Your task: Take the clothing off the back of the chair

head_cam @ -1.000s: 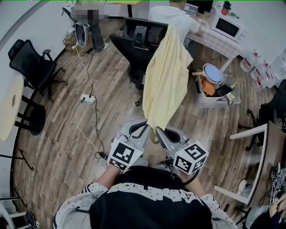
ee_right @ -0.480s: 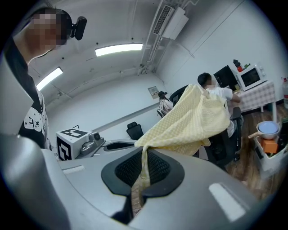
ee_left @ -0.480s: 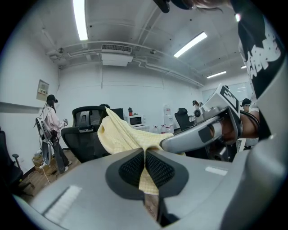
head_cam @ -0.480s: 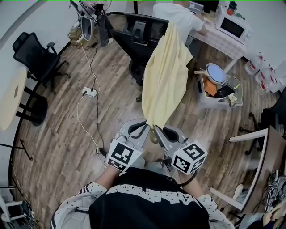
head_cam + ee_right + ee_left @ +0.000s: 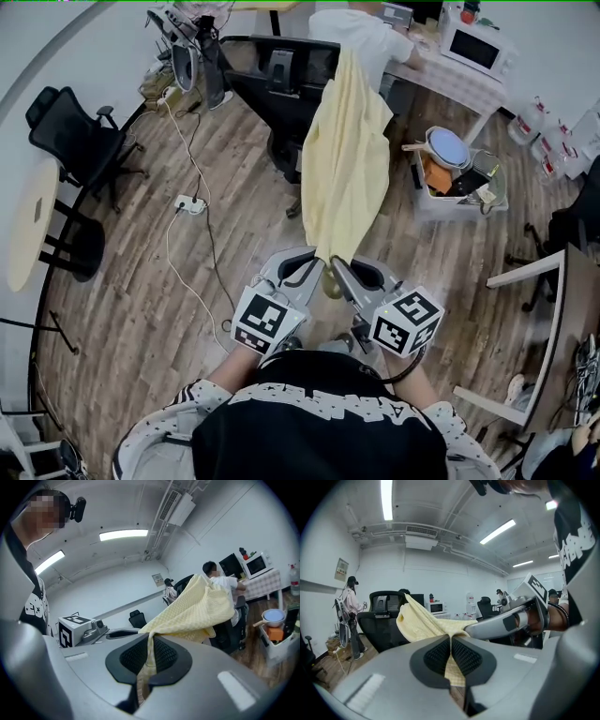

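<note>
2 sets of jaws pinch the garment [image 5: 347, 159], left gripper [image 5: 316, 268] and right gripper [image 5: 336, 268]; i'd lift evenly to clear the chair [image 5: 281, 75] ahead.

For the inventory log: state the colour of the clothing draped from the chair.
Pale yellow clothing, waffle-textured; the right gripper view shows it best.

Microwave [image 5: 475, 52] on table [image 5: 448, 82]; power strip [image 5: 190, 203] on wood floor [image 5: 131, 281].

light: bright, even, supplied by ceiling tube lights [image 5: 386, 498] | shadows: soft | edges: strongly bent, dark corners | blur: little
</note>
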### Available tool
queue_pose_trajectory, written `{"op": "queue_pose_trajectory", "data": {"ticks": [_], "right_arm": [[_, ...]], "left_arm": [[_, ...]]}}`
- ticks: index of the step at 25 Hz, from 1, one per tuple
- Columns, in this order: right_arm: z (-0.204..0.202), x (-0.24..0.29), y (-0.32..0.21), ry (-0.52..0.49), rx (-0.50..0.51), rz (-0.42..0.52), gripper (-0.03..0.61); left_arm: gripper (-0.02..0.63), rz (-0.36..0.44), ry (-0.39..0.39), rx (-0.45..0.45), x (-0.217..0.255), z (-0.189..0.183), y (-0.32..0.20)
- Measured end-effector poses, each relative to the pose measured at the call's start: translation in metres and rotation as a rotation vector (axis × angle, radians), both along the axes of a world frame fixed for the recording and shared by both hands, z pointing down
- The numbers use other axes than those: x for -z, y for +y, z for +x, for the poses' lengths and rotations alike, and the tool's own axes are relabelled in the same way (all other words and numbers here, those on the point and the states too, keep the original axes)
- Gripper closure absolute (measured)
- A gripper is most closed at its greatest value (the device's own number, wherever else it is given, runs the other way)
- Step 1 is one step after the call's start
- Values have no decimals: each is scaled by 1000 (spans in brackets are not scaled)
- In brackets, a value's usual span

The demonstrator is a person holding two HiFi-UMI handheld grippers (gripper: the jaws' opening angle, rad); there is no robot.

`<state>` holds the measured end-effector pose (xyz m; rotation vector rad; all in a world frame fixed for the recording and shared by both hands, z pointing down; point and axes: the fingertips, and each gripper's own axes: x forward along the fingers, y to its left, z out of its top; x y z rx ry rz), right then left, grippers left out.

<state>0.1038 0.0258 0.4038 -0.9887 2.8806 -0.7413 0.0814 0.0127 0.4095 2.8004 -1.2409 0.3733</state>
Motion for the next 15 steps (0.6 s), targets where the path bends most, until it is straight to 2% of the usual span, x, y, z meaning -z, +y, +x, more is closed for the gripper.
{"op": "queue_pose_trajectory", "data": {"ticks": [3, 6, 15], "right_arm": [[1, 4, 4, -1, -33, 8, 558], [-2, 4, 7, 5, -43, 11, 560], [-15, 2, 16, 11, -30, 6, 558]], "left_arm": [[611, 5, -1, -37, 3, 2, 3], [611, -7, 22, -38, 1, 0, 6], [611, -5, 4, -44, 1, -11, 18]]}}
